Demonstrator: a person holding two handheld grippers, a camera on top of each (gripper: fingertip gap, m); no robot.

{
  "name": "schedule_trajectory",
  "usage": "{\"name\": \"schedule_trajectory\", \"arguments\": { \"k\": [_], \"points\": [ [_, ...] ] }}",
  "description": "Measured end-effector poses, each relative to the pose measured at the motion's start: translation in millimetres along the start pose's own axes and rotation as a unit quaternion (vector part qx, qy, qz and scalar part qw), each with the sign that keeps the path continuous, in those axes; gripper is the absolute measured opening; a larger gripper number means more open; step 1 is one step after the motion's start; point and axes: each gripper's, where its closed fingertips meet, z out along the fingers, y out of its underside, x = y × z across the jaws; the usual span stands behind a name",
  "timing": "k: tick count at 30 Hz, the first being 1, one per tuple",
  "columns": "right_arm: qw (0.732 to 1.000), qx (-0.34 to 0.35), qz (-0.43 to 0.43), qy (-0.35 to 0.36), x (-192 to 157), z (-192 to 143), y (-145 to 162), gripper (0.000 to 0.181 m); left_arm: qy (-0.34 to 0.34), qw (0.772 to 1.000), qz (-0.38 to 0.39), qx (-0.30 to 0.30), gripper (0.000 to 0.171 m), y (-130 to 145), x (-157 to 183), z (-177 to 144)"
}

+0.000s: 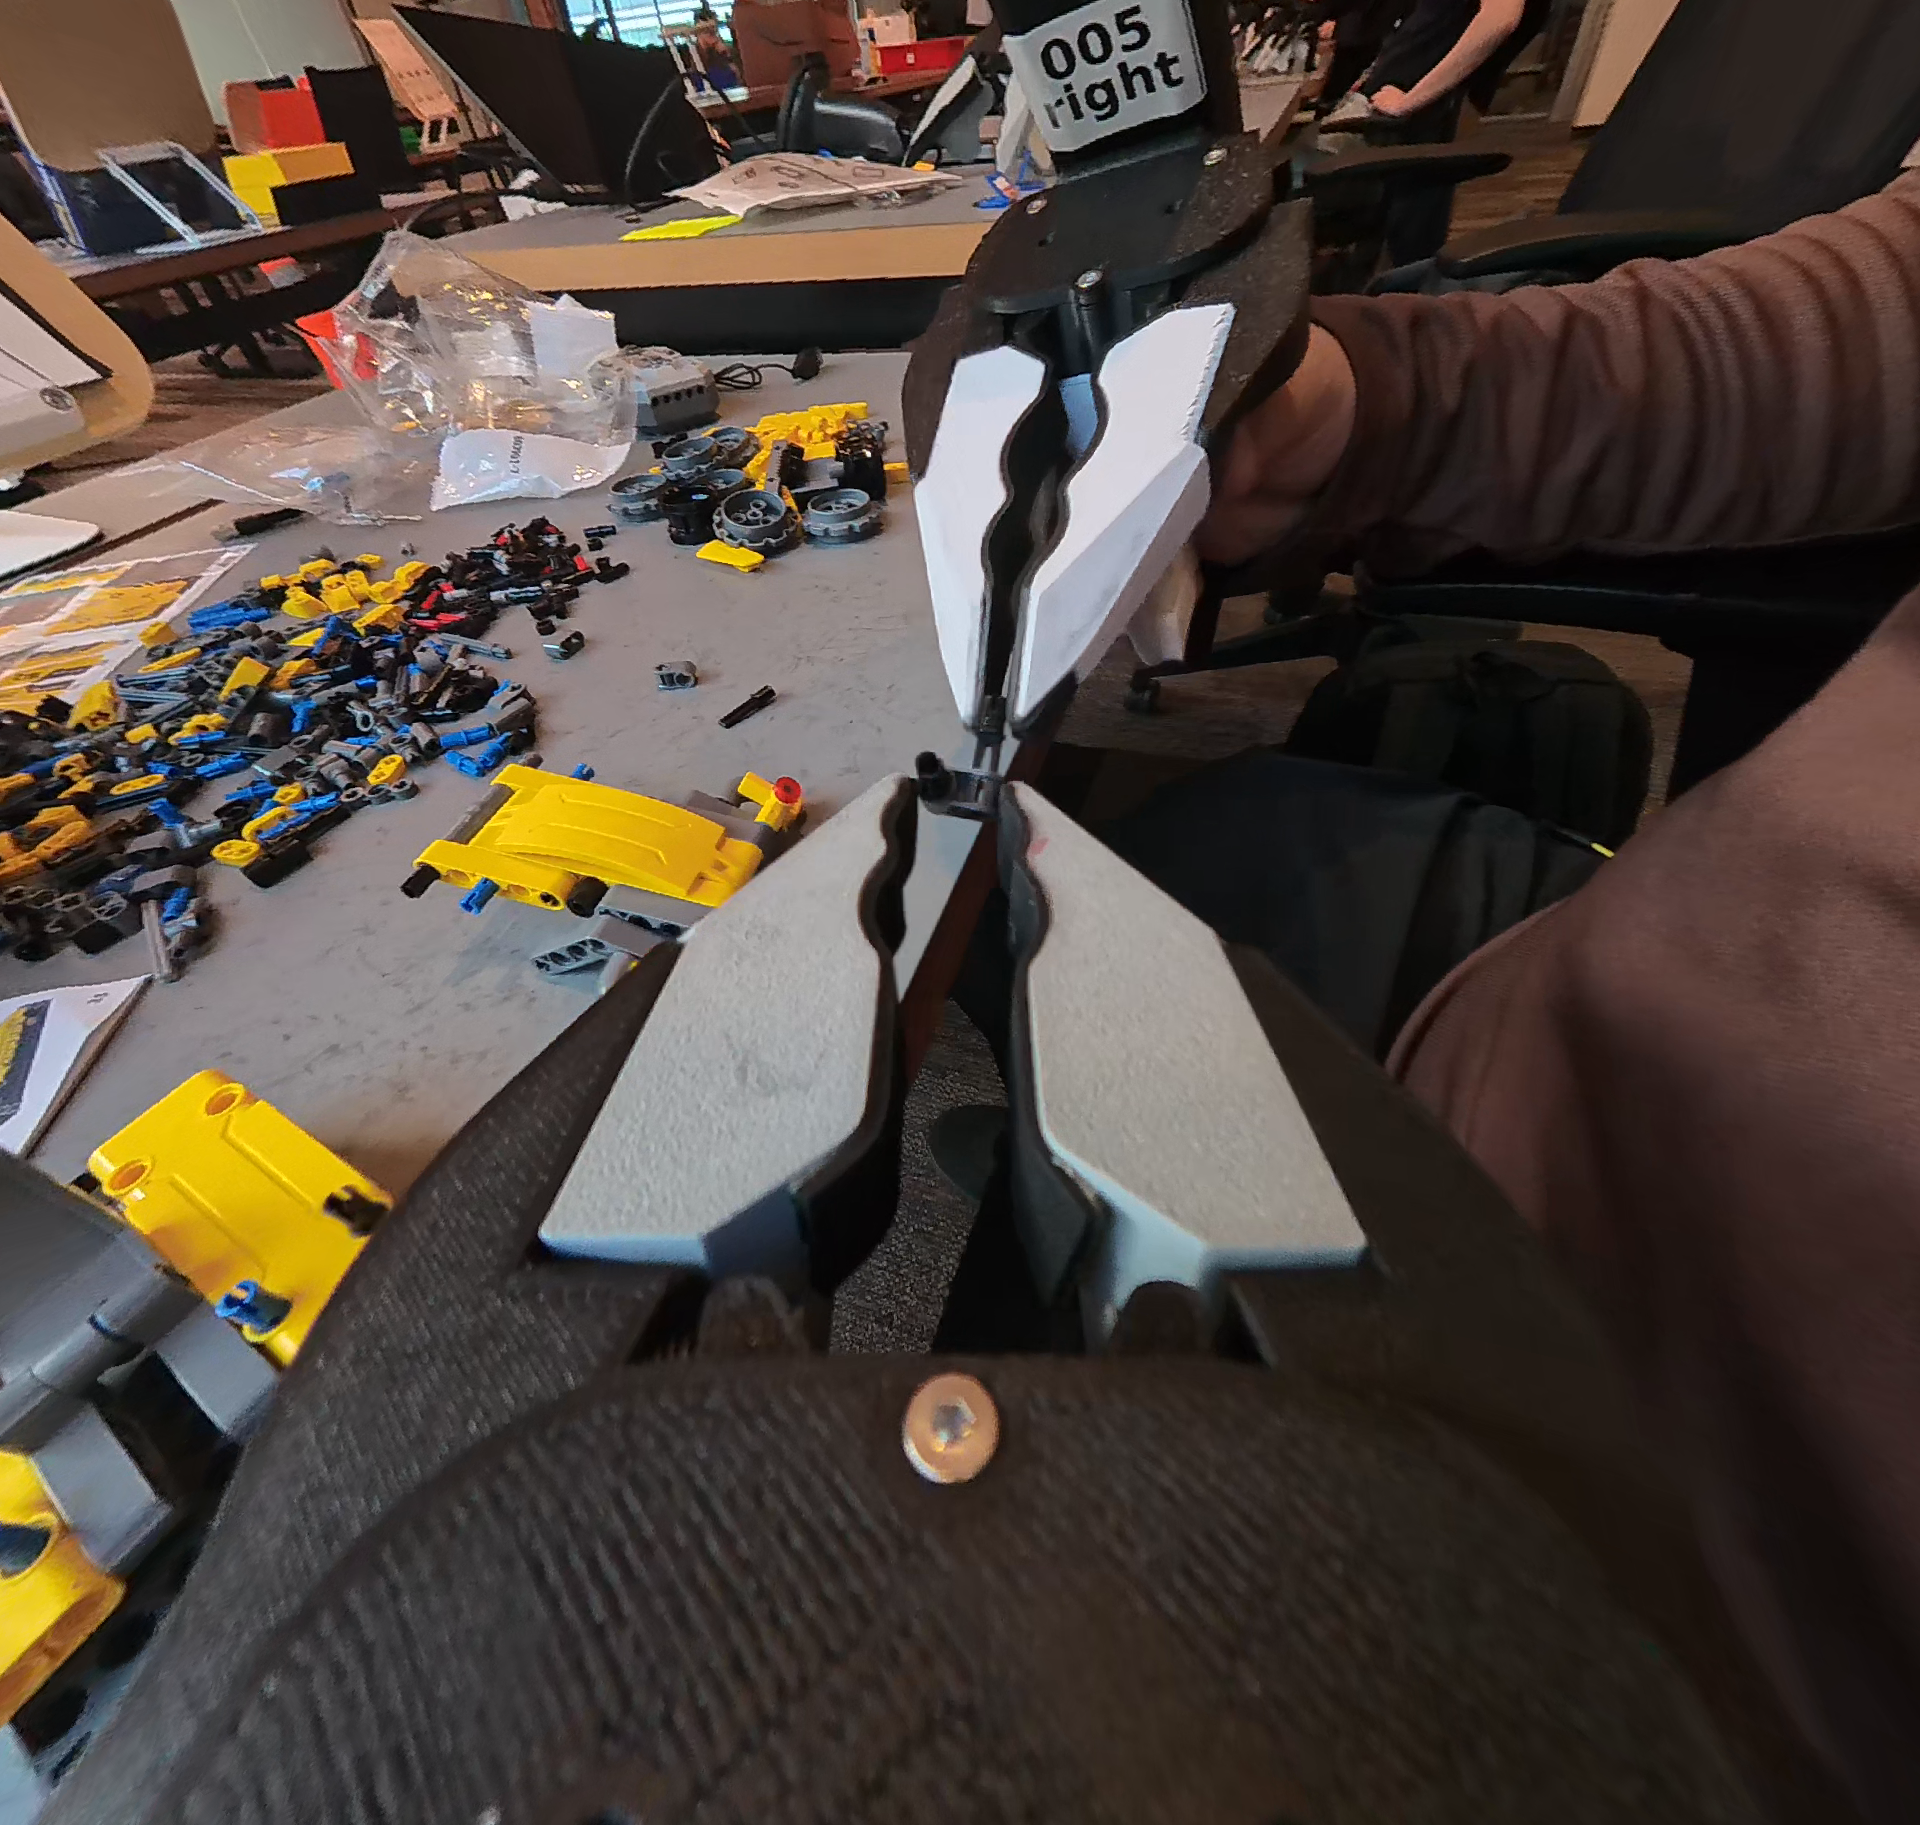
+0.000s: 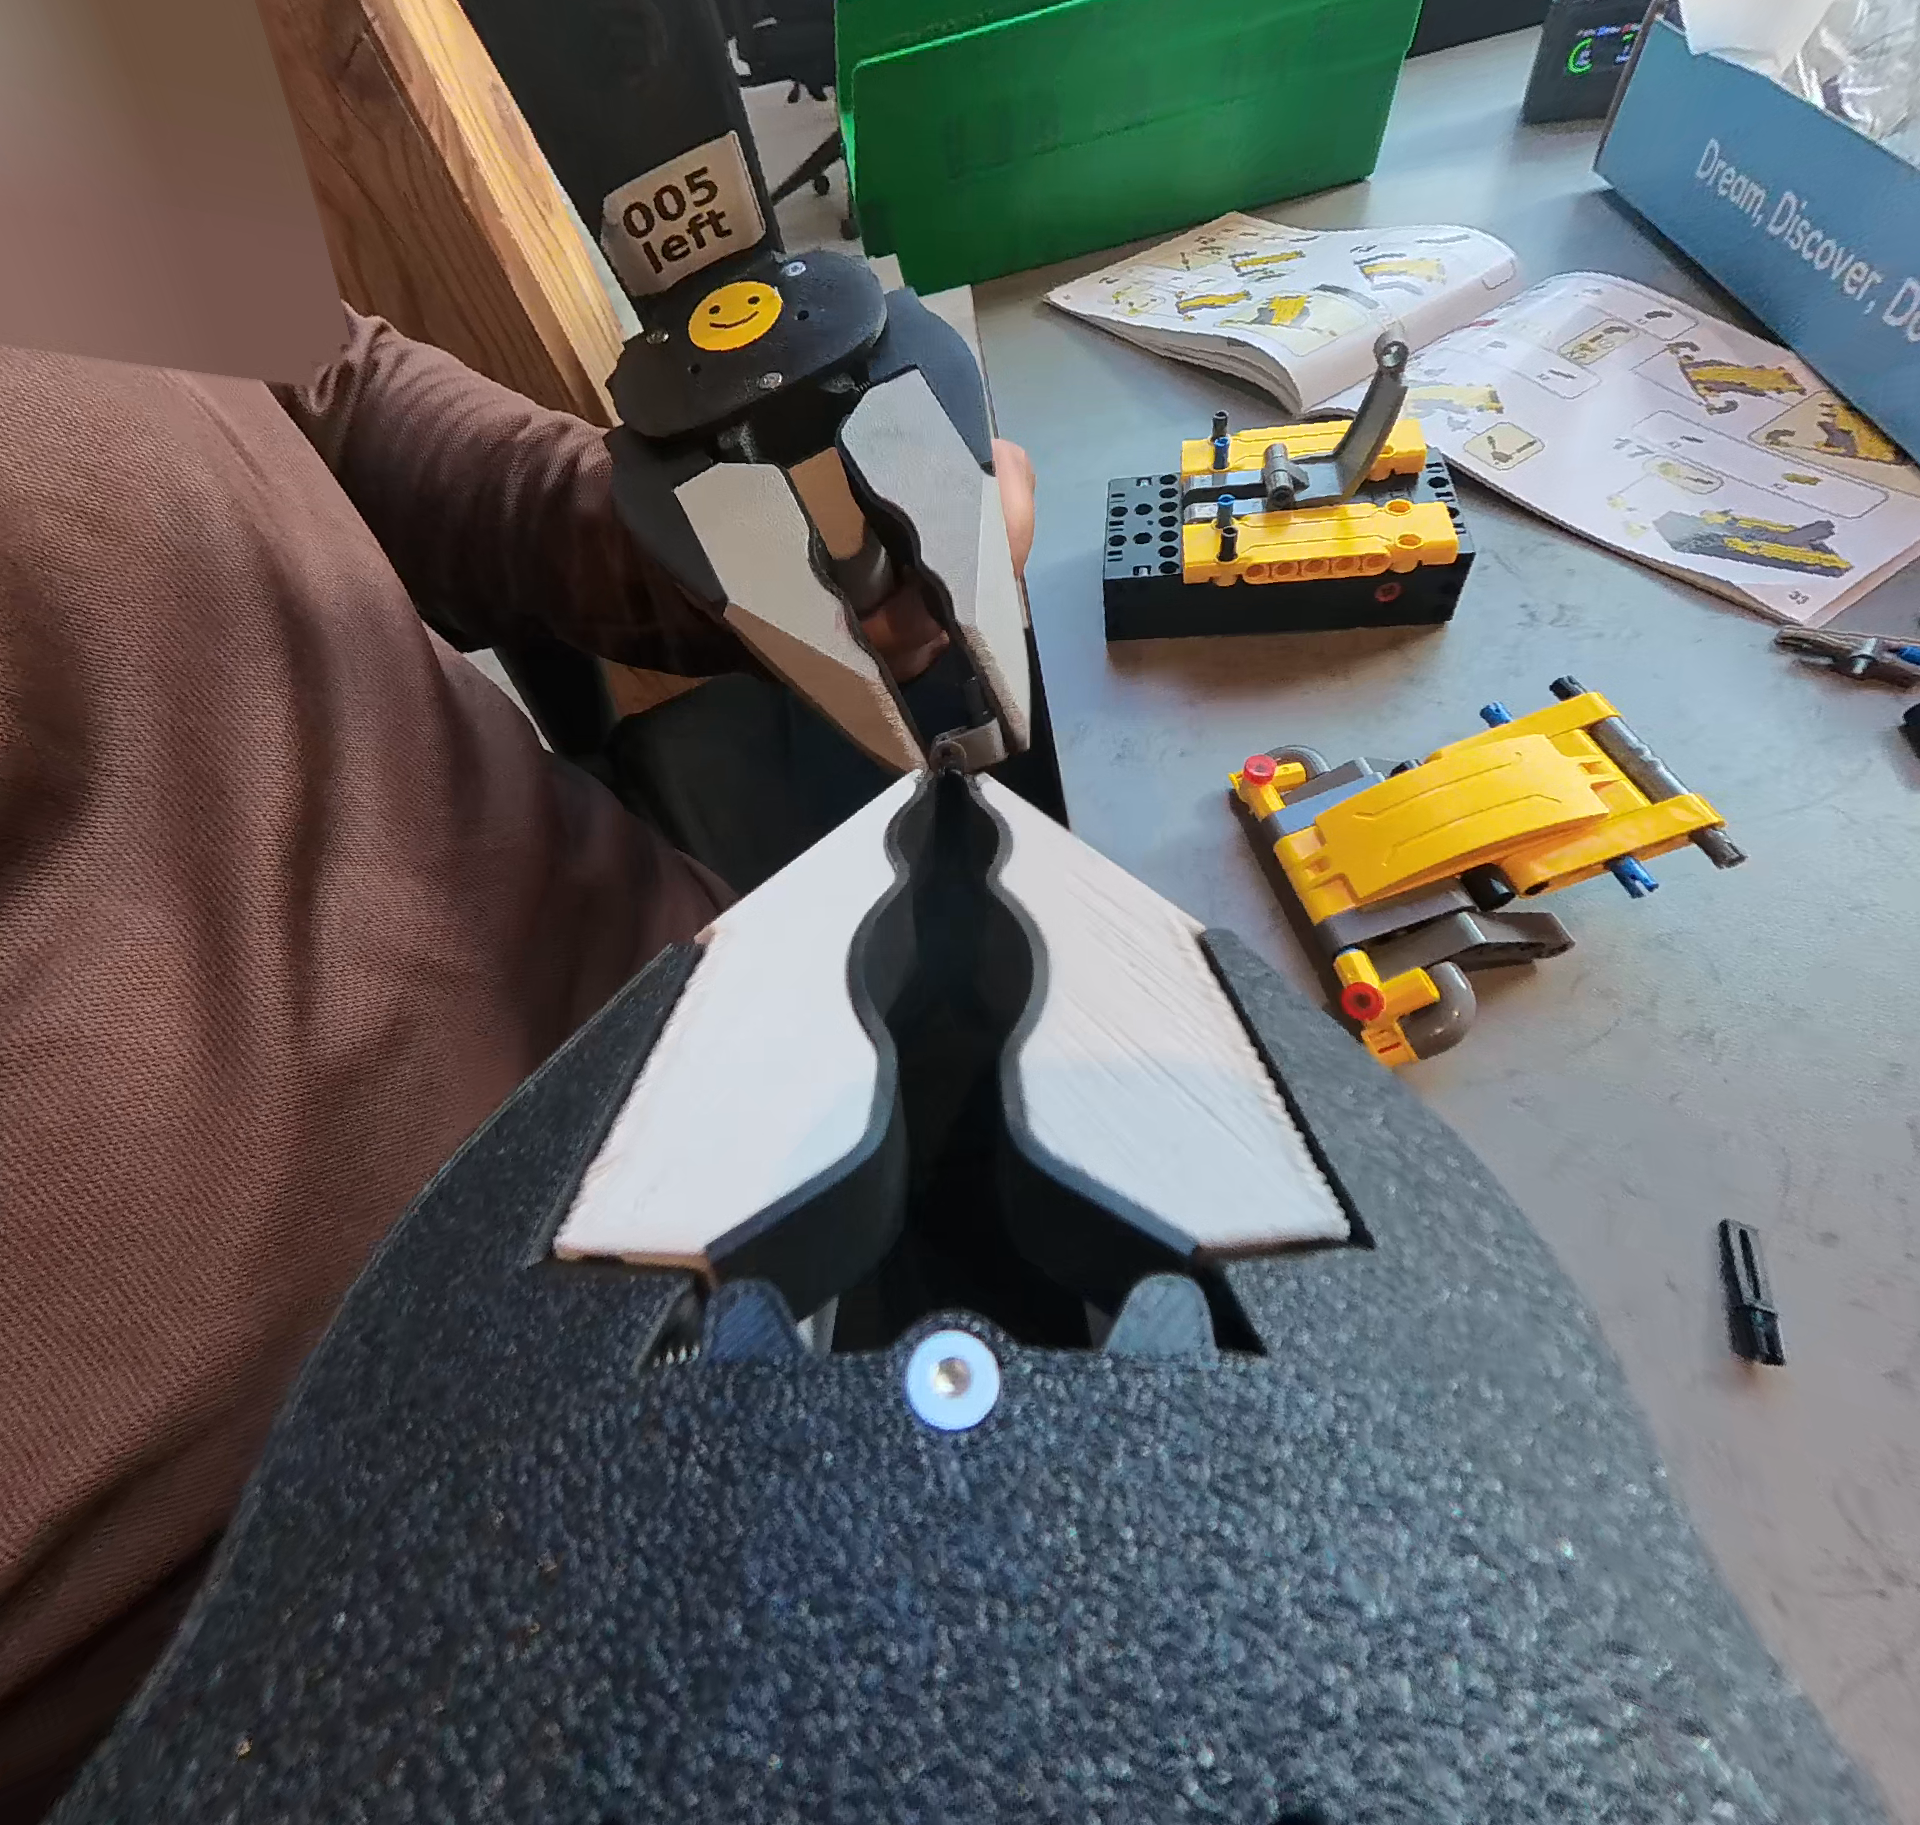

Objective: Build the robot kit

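My left gripper (image 1: 956,793) is shut on a small dark grey connector piece (image 1: 961,788) with a black pin sticking out to its left. My right gripper (image 1: 992,721) comes in from above, tip to tip with it, and is shut on a small dark pin (image 1: 992,710) that meets the connector. In the right wrist view my right gripper (image 2: 945,783) points up at the left gripper (image 2: 966,752), which holds the grey connector (image 2: 971,741). Both are held in the air just off the table's edge (image 1: 1023,726), over a person's lap.
A yellow panel assembly (image 2: 1475,840) lies on the grey table (image 2: 1662,1100). Behind it stand a black block with yellow beams (image 2: 1288,539), open instruction booklets (image 2: 1299,300), a green bin (image 2: 1122,92) and a blue box (image 2: 1766,196). A pile of loose parts (image 1: 260,684), wheels (image 1: 748,497) and plastic bags (image 1: 468,362) lie farther off. My left and right fingertips are right by each other.
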Motion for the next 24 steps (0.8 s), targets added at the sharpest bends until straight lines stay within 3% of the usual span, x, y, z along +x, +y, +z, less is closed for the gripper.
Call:
{"name": "schedule_trajectory", "arguments": {
  "k": [6,24],
  "points": [
    [1.000,0.012,0.025,0.013,10,-4,-2,0.001,-0.046,0.998,0.029,-0.014,0.013,4,-15,-4],
    [0.999,-0.015,0.038,0.020,11,7,9,0.004,-0.060,0.992,0.099,-0.051,0.013,13,-7,2]
  ]
}}
